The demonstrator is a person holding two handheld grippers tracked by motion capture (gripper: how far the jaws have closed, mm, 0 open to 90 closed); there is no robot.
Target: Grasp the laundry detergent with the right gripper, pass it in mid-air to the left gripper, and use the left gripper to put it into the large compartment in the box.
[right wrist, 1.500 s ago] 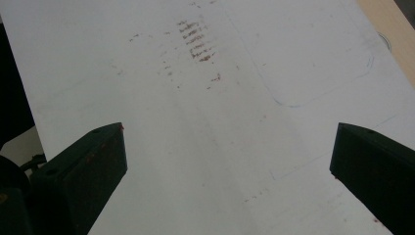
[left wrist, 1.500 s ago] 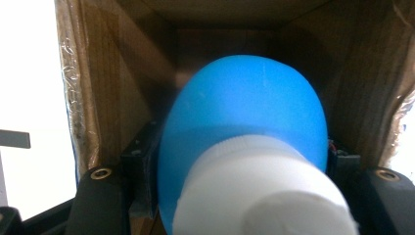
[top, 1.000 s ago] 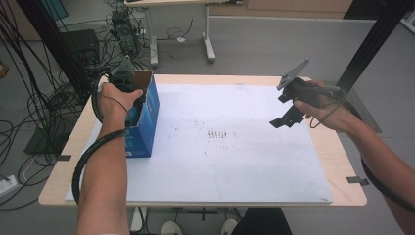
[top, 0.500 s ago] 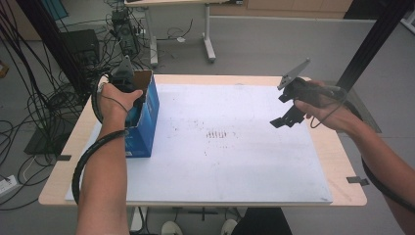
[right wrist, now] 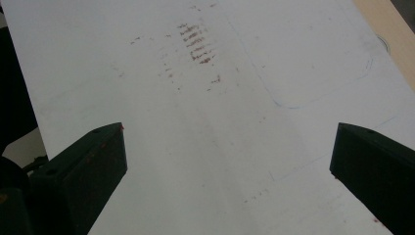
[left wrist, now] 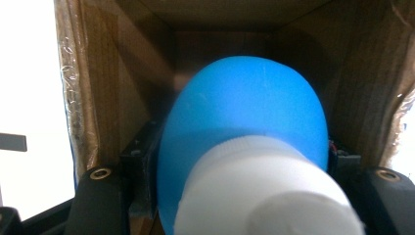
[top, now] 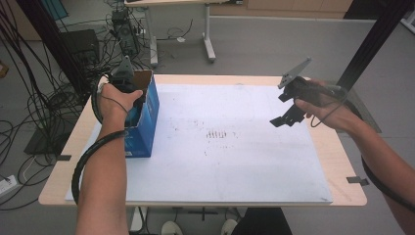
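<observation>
Our left gripper's (top: 131, 93) fingers stayed clamped on the blue bottle with a white cap (left wrist: 244, 142), sunk inside the open cardboard box (top: 145, 112) at the table's (top: 337, 161) left edge; nothing shifted, so releasing seemed next. Right gripper (right wrist: 227, 161) gaped wide, empty.

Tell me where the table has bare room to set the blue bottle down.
The white sheet is bare from the blue box across to its right edge, marked only by faint brown smudges mid-sheet. The right gripper hangs open above the right part. The left edge is crowded: the left gripper holds the blue bottle inside the box.
</observation>
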